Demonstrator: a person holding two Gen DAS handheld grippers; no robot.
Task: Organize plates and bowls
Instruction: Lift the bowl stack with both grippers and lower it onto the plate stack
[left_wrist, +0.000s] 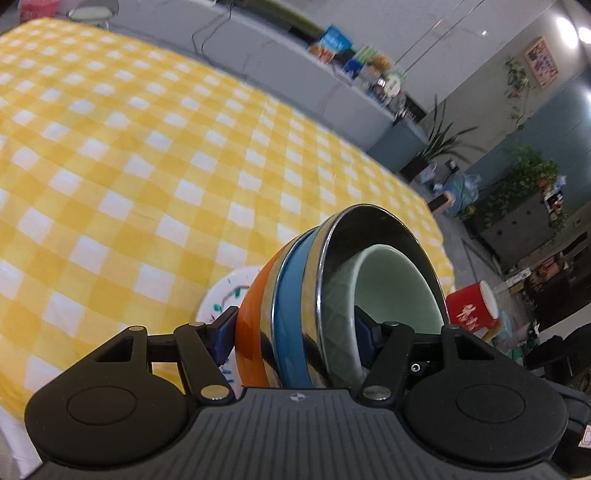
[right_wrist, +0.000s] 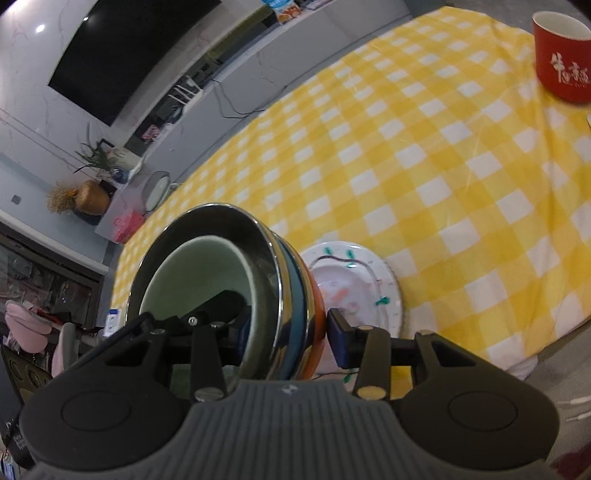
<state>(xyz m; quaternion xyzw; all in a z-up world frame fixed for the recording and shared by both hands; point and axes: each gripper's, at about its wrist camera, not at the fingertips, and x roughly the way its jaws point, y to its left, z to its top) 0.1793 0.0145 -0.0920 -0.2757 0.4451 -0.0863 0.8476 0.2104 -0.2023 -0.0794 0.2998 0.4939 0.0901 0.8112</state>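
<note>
A nested stack of bowls (left_wrist: 295, 314), orange outside, then blue, then steel, with a pale green bowl (left_wrist: 391, 291) inside, is clamped on its edge by both grippers. My left gripper (left_wrist: 295, 332) is shut on the stack's wall, with blue pads (left_wrist: 225, 339) on either side. My right gripper (right_wrist: 291, 332) is shut on the same stack (right_wrist: 288, 295) from the opposite side; the green bowl (right_wrist: 207, 277) faces left. A white patterned plate (right_wrist: 354, 288) lies on the yellow checked tablecloth (right_wrist: 424, 166) behind the stack. The plate also shows in the left wrist view (left_wrist: 225, 291).
A red mug (right_wrist: 561, 55) with white lettering stands on the cloth at the far right; it also shows in the left wrist view (left_wrist: 472, 306). The tablecloth (left_wrist: 147, 166) spreads wide to the left. Counters, plants and a dark screen lie beyond the table.
</note>
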